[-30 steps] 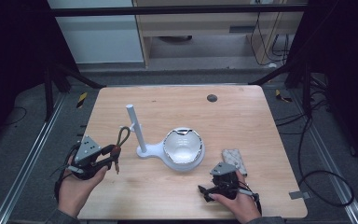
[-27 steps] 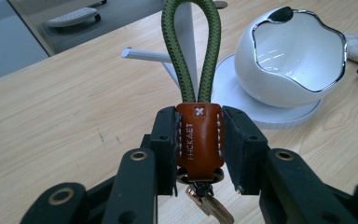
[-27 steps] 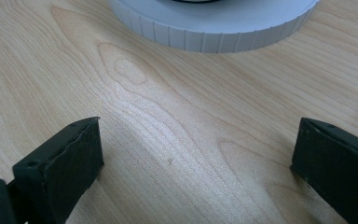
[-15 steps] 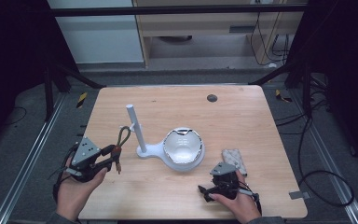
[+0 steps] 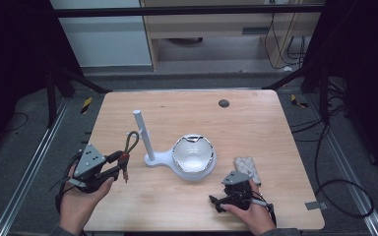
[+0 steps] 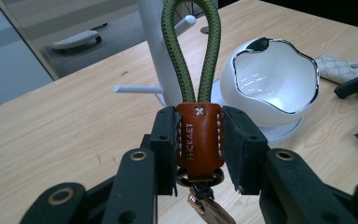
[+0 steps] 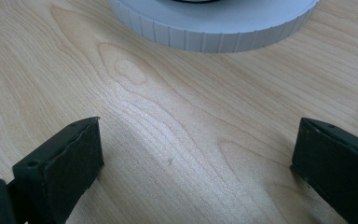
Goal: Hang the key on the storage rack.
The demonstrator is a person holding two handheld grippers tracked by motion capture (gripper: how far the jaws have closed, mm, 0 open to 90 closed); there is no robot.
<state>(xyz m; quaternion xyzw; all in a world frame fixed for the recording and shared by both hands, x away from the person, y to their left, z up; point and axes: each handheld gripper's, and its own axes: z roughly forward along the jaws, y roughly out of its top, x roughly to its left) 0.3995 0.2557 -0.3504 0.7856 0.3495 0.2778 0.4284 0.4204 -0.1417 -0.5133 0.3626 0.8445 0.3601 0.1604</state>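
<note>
My left gripper (image 5: 119, 163) is shut on the brown leather tab (image 6: 198, 135) of a keychain, near the table's left front. Its green cord loop (image 6: 191, 46) stands up from the jaws, and a metal ring hangs below them. Just beyond the loop is a white stand with an upright post (image 5: 142, 133) and a short side peg (image 6: 137, 88). The stand's round base carries a white bowl (image 5: 193, 154) with a chrome rim. My right gripper (image 5: 216, 202) rests low at the table's front right, open, with bare wood between its fingers (image 7: 58, 163). The stand's ribbed base (image 7: 214, 25) lies ahead of it.
A small patterned pouch (image 5: 246, 168) lies on the table (image 5: 256, 123) just right of the bowl, beside my right hand. A dark round hole (image 5: 223, 103) marks the far side of the table. Black frame rails and cables surround the table.
</note>
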